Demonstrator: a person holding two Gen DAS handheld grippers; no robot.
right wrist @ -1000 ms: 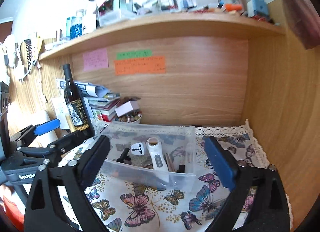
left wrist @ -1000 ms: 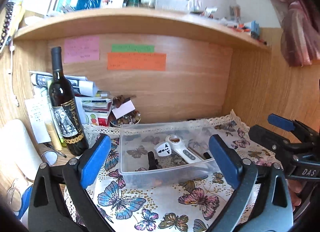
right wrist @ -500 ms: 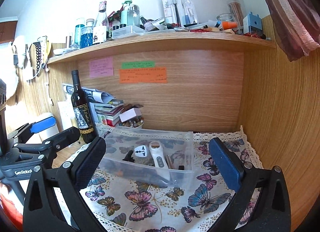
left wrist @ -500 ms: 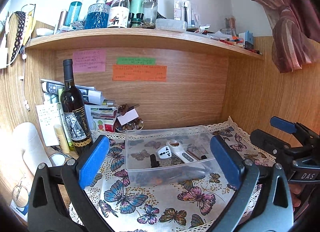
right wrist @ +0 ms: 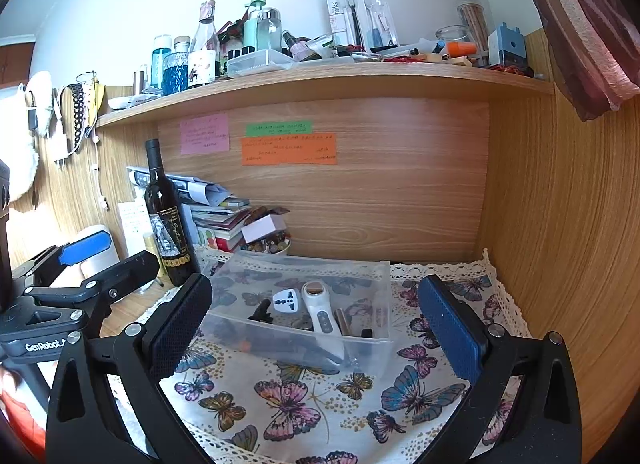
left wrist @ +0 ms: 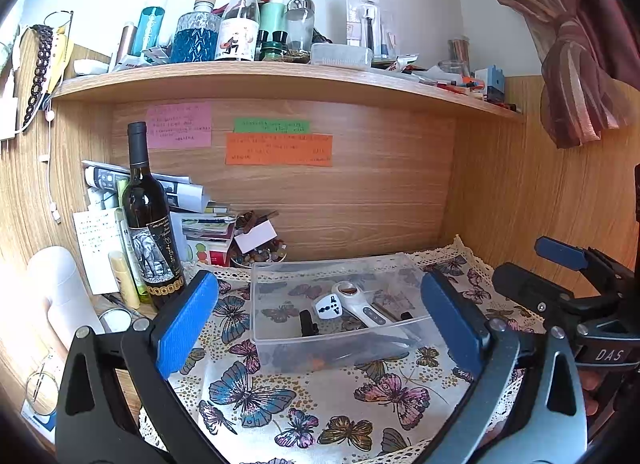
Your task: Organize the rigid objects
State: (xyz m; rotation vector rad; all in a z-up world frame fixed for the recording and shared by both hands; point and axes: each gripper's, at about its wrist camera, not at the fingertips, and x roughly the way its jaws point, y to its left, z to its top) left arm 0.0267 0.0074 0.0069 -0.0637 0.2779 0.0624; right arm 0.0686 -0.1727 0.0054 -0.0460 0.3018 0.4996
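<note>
A clear plastic bin (left wrist: 280, 340) (right wrist: 372, 348) stands on a butterfly-print cloth (left wrist: 256, 396) (right wrist: 288, 404). Inside it lie a white travel adapter (left wrist: 329, 305) (right wrist: 286, 301), a white handheld device (left wrist: 362, 304) (right wrist: 321, 314), a small black piece (left wrist: 307, 323) (right wrist: 261, 312) and other small items I cannot make out. My left gripper (left wrist: 320, 328) hangs open in front of the bin, above the cloth, holding nothing. My right gripper (right wrist: 316, 328) is also open and empty, a little back from the bin. Each gripper shows at the edge of the other's view.
A dark wine bottle (left wrist: 150, 224) (right wrist: 168, 220) stands left of the bin by stacked papers and books (left wrist: 200, 224). A bowl of small stones (left wrist: 260, 254) sits behind the bin. A cluttered shelf (left wrist: 280, 80) hangs overhead. Wooden walls close the back and right.
Both grippers have drawn back and risen from the bin, so more of the shelf and cloth shows. Neither gripper's opening has changed, and the bin's contents lie as before.
</note>
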